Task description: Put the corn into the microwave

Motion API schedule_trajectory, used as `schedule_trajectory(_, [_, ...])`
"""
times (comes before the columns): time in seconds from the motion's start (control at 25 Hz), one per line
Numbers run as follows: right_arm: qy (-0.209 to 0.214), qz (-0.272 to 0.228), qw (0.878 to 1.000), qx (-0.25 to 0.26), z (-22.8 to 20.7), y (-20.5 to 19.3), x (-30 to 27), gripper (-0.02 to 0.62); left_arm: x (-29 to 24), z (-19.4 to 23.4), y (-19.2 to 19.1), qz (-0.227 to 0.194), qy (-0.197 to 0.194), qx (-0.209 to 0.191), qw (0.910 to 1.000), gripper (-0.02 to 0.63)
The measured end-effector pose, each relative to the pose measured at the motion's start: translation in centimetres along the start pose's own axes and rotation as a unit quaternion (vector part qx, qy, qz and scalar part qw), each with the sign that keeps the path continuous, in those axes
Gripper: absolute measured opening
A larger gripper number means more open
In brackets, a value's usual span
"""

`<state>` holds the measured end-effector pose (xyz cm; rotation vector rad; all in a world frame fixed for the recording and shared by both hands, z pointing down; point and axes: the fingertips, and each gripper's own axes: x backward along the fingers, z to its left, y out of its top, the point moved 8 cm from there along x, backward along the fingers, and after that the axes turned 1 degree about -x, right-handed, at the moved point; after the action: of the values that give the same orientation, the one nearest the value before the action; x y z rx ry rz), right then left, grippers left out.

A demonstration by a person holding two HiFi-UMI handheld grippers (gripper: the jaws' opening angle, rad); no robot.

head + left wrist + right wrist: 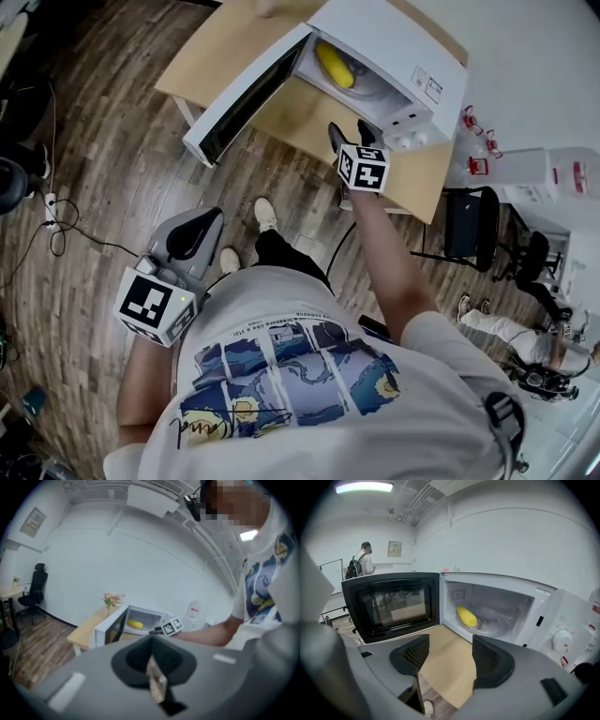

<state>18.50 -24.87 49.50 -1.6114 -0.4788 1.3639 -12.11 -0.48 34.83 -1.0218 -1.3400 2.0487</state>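
Corn (pixel 467 616) lies inside the microwave (pixel 562 637), whose door (pixel 391 604) stands open at left. Right gripper (pixel 451 657), wide apart and empty, is near its mouth over the table (pixel 446 686). Left gripper (pixel 151 660), pressed together on nothing, is well apart.

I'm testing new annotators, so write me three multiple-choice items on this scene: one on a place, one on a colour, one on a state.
1. Where is the corn?
A. in a bowl
B. inside the microwave
C. in a basket

2. What colour is the microwave's casing?
A. white
B. red
C. green

3. How is the microwave's door?
A. shut
B. taken off
C. swung open

Answers:
1 B: the right gripper view shows the corn lying on the glass plate inside.
2 A: the top and the control panel are white.
3 C: the door stands out to the side and the inside is in view.
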Motion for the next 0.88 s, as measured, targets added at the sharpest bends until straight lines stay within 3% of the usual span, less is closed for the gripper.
schedule_trajectory(0.36, [0.026, -0.007, 1.000, 0.005, 4.5, -1.9, 8.5, 0.270, 2.1, -1.0, -1.8, -0.008, -0.043, -0.011, 0.9990, 0.008])
schedule_trajectory(0.88, [0.057, -0.015, 0.998, 0.015, 10.1, -3.3, 16.1, 0.270, 5.0, -1.4, -3.5, -0.007, -0.061, -0.019, 0.9979, 0.009])
